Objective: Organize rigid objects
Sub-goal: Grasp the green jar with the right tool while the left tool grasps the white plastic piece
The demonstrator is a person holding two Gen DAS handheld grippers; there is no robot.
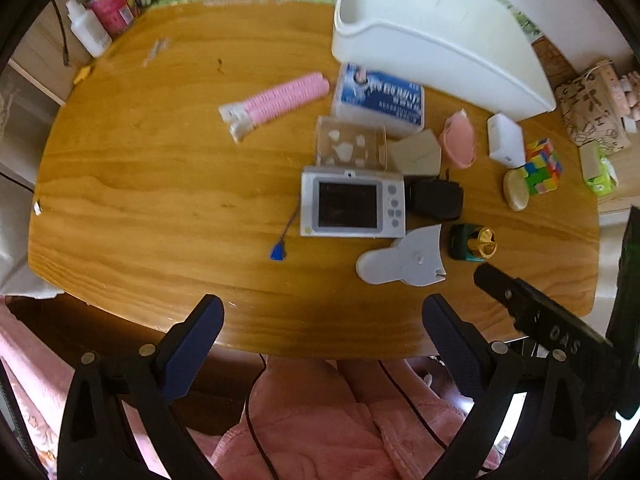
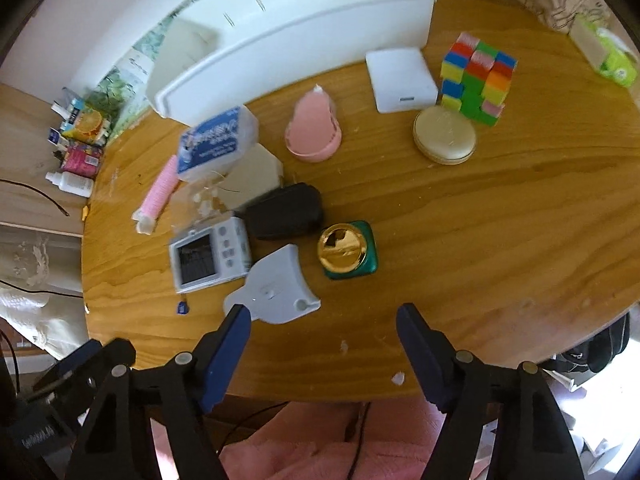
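Clutter fills the round wooden table [image 1: 160, 184], and both grippers hang above its near edge, pointing down at it. Left gripper [image 1: 322, 320] has its jaws spread wide with nothing between them, just bare wood below. Right gripper [image 2: 324, 320] is about half open and also holds nothing; its left fingertip [image 2: 240, 316] sits just over the near edge of the pale blue-grey plastic holder [image 2: 276, 288], though whether it touches I cannot tell.

From the left wrist view, the small white camera [image 1: 352, 206] lies screen-up near the centre, with the black pouch [image 1: 436, 198] touching it at 3 o'clock and the clear plastic box [image 1: 350, 146] at its 12 o'clock. The blue-and-white packet [image 1: 380, 98] sits beyond that, and the pink ribbed tube [image 1: 280, 100] lies at 10 o'clock, well apart. The white bin [image 1: 432, 36] stands at the far side, around 1 o'clock.

In the right wrist view, the green bottle with a gold cap [image 2: 348, 250] stands just at 3 o'clock of the holder. Farther out, at 1 o'clock, are the pink cup [image 2: 314, 128], the white box [image 2: 404, 78], the round cream case [image 2: 444, 136] and the colourful cube [image 2: 478, 80], the case touching the cube.
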